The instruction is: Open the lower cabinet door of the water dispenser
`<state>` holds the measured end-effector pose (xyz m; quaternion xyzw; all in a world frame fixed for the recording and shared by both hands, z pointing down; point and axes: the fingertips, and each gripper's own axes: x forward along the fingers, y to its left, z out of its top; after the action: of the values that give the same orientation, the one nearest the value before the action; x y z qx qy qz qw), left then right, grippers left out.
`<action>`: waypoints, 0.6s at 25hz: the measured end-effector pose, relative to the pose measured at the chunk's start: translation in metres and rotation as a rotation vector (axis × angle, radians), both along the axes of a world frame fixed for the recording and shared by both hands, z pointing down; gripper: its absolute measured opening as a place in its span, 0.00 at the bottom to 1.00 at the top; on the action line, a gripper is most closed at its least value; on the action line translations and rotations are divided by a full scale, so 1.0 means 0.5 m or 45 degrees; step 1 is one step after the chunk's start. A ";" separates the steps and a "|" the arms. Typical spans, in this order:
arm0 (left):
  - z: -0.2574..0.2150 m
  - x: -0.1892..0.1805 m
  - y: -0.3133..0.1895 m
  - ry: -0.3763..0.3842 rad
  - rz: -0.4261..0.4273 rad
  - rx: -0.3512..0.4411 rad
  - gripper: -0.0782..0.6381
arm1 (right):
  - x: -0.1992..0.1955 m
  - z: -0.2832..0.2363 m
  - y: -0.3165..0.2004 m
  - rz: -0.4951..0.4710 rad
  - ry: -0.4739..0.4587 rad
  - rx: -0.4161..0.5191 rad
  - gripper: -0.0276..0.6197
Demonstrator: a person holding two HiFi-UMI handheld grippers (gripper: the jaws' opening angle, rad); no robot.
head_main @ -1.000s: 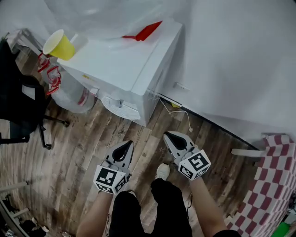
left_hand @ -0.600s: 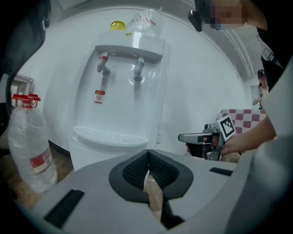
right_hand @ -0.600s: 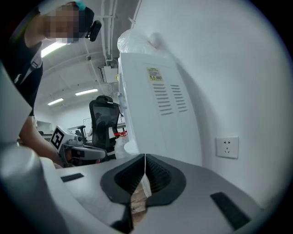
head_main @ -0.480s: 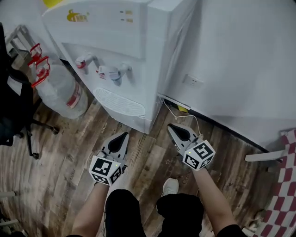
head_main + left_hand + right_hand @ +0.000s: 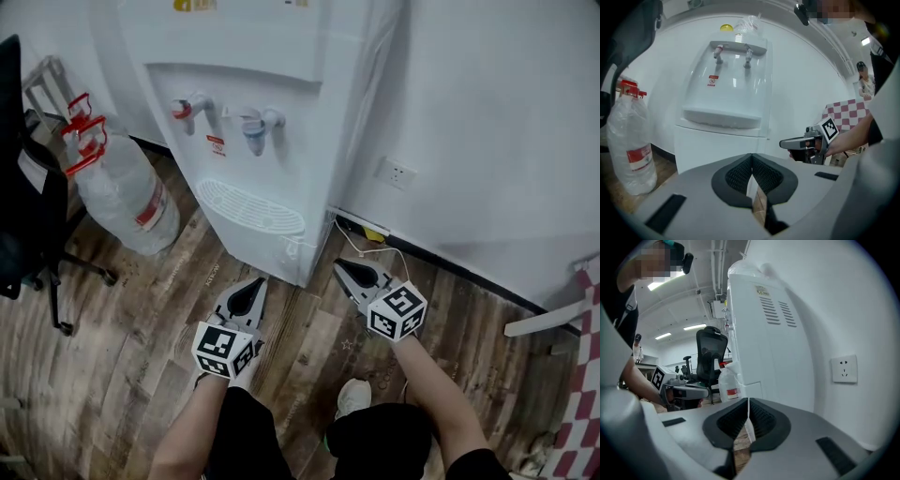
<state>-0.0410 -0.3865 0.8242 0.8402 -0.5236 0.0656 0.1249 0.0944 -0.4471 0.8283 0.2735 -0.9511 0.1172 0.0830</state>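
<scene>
The white water dispenser (image 5: 272, 56) stands against the wall, with a red tap (image 5: 190, 108) and a blue tap (image 5: 256, 124) over its drip tray (image 5: 249, 206). Its lower cabinet door (image 5: 717, 149) shows closed below the tray in the left gripper view. My left gripper (image 5: 257, 282) hovers low in front of the door, shut and empty, a short way off it. My right gripper (image 5: 339, 267) is level with the dispenser's right front corner, also shut with nothing in it. In the right gripper view the dispenser's side panel (image 5: 764, 348) fills the middle.
A large clear water bottle (image 5: 122, 192) with a red handle stands left of the dispenser. A black office chair (image 5: 28, 216) is further left. A wall socket (image 5: 397, 173) and a cable (image 5: 370, 234) lie right of the dispenser. A checkered cloth (image 5: 586, 375) hangs at far right.
Both grippers and the head have sunk toward the floor. The dispenser's top with the yellow cup has left view and its front with the taps now shows. Both jaws stayed shut.
</scene>
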 end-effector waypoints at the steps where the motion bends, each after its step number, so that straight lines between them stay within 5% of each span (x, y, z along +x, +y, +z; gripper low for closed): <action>1: 0.003 0.001 0.001 -0.004 0.001 -0.004 0.13 | -0.006 -0.004 0.000 -0.008 0.005 0.006 0.08; 6: 0.005 0.002 -0.014 -0.014 -0.004 0.002 0.13 | -0.041 -0.009 -0.008 -0.037 0.044 0.054 0.09; 9: 0.007 0.004 -0.016 -0.012 -0.007 0.006 0.13 | -0.058 -0.002 -0.014 -0.047 0.057 0.052 0.27; 15: 0.007 0.004 -0.020 -0.037 -0.026 0.014 0.13 | -0.080 -0.014 -0.045 -0.018 0.048 0.078 0.36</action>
<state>-0.0388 -0.3964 0.8277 0.8344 -0.5343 0.0737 0.1133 0.0542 -0.4695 0.8215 0.2711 -0.9545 0.0823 0.0934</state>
